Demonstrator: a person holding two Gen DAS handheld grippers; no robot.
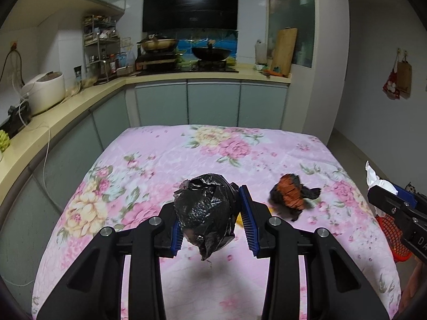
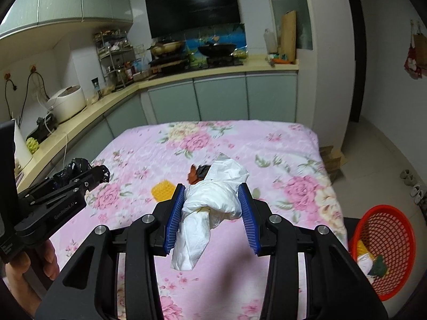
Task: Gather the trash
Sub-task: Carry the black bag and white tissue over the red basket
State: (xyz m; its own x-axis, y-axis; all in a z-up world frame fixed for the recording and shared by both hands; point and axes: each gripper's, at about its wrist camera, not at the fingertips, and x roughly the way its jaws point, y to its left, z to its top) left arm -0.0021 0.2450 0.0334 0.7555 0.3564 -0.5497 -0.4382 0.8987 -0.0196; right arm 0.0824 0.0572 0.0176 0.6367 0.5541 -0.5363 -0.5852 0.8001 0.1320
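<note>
Holding crumpled black plastic bag [image 1: 204,213] clamped in left gripper [image 1: 213,222], wadded white tissue [image 2: 210,208] pinched in right gripper [image 2: 210,217], both above pink floral cloth [image 2: 280,154]. Red mesh basket [image 2: 384,250] lower right. We risk dangling tissue tail slipping out, or missing rim.

The black bag [image 1: 204,210] is thin, glossy, crinkled plastic. The tissue [image 2: 213,205] is soft, matt white paper, creased and wadded. The cloth [image 1: 165,160] with its pink flower print looks like matt, quilted fabric. The left gripper [image 1: 213,224] and right gripper [image 2: 210,216] have matt black plastic bodies, ribbed blue pads [image 2: 174,213] and shiny metal bolts [image 1: 154,220]. The basket [image 2: 384,250] is red plastic mesh. The hood [image 1: 190,5] is glossy black. The board [image 1: 284,50] is plain wood.
</note>
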